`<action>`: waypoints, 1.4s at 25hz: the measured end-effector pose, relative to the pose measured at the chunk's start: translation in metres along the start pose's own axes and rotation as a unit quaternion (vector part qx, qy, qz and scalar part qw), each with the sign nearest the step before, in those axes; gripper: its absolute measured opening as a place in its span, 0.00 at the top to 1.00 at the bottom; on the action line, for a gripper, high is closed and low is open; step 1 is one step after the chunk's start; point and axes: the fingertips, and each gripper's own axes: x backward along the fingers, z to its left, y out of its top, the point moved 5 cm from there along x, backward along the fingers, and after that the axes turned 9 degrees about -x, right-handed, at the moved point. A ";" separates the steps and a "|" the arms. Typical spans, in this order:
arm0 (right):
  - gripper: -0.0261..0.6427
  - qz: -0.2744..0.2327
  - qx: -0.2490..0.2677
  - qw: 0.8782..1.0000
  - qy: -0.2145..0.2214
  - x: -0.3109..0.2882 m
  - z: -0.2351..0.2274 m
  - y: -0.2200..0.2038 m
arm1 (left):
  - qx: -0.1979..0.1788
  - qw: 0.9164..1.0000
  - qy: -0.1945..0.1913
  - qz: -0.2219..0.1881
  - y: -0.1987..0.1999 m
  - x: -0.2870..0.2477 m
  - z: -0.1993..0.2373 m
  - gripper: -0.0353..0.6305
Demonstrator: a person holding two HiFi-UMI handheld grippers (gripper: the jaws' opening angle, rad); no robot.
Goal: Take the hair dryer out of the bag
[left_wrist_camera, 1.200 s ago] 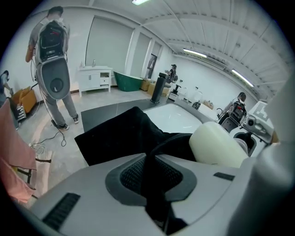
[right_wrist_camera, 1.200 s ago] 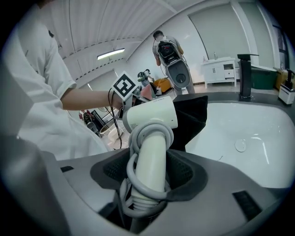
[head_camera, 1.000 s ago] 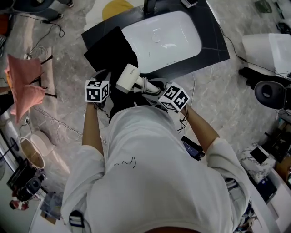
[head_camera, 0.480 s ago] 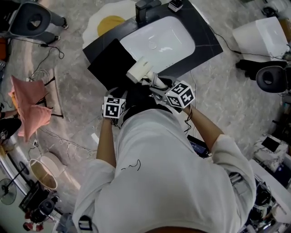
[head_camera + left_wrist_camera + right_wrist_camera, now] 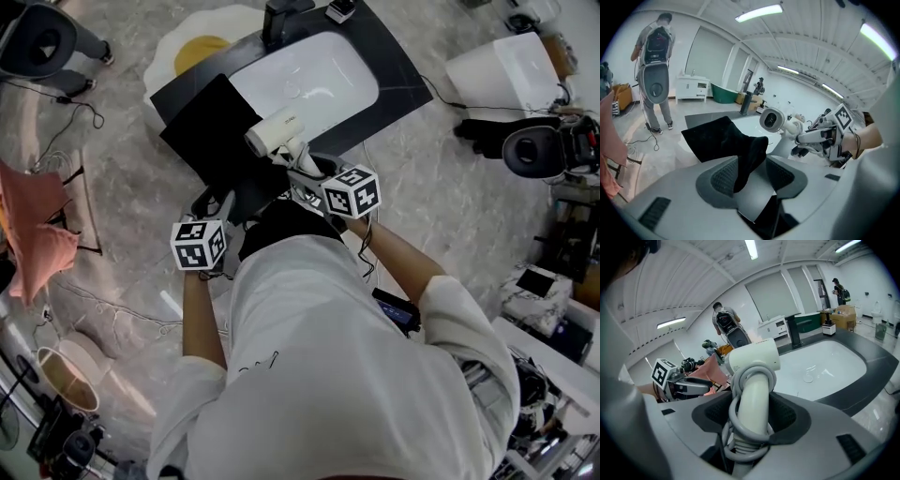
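Just in front of the sink (image 5: 319, 84), above the black bag (image 5: 211, 141) that lies flat on the dark counter, the hair dryer (image 5: 275, 131) is held clear of the fabric. The right gripper (image 5: 302, 178) clamps its 2 jaws on the white handle, with the grey cord coiled round the handle inside the grip. The left gripper (image 5: 223, 204) is opening; a corner of the bag hangs between its pads without being pinched.

The step in hand looks like release and carry-off. It goes best if the left jaws spread fully so the cloth drops free before that hand draws away. The right should keep firm pressure on handle and cord together, so no loop slips and snags the bag.

The handle's long axis runs out of the right jaws toward the sink. The barrel sits crosswise on top, 1 round end facing the left gripper.
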 end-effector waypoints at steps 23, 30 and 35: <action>0.60 -0.073 0.002 0.997 -0.005 0.056 -0.106 0.075 | -0.031 0.998 0.006 -0.062 0.125 -0.118 -0.073 0.90; 0.60 -0.091 0.039 0.995 -0.003 0.080 -0.175 0.134 | -0.061 0.997 0.002 -0.052 0.176 -0.177 -0.111 0.90; 0.60 -0.117 0.035 0.992 -0.038 0.100 -0.225 0.151 | -0.074 0.997 -0.007 -0.028 0.192 -0.217 -0.124 0.90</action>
